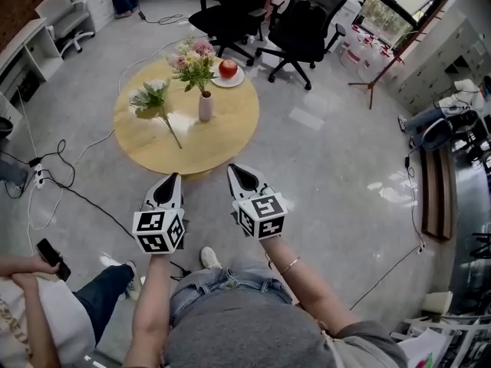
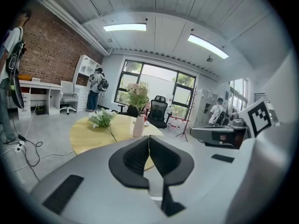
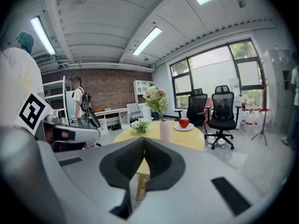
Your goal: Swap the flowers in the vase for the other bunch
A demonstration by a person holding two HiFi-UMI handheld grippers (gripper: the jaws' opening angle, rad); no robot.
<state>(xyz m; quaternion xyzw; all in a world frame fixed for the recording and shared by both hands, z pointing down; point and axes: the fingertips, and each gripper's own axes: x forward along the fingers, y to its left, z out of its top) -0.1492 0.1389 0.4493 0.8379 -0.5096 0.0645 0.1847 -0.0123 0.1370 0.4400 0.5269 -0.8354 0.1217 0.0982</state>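
Note:
A pale pink vase (image 1: pixel 205 106) stands near the middle of the round wooden table (image 1: pixel 222 140) and holds a bunch of pink and cream flowers (image 1: pixel 192 57). A second bunch with white blooms (image 1: pixel 152 98) lies flat on the table to the vase's left. My left gripper (image 1: pixel 171 179) and right gripper (image 1: pixel 235 172) hover side by side short of the table's near edge, both shut and empty. The vase (image 2: pixel 138 125) and the lying bunch (image 2: pixel 103 118) show beyond the left gripper (image 2: pixel 149 138). The right gripper (image 3: pixel 143 141) also faces the vase (image 3: pixel 164 130).
A white plate with a red apple (image 1: pixel 228 69) sits at the table's far side. Two black office chairs (image 1: pixel 307 21) stand behind the table. Cables (image 1: pixel 69 194) trail over the floor at left. A seated person holding a phone (image 1: pixel 51 257) is at lower left.

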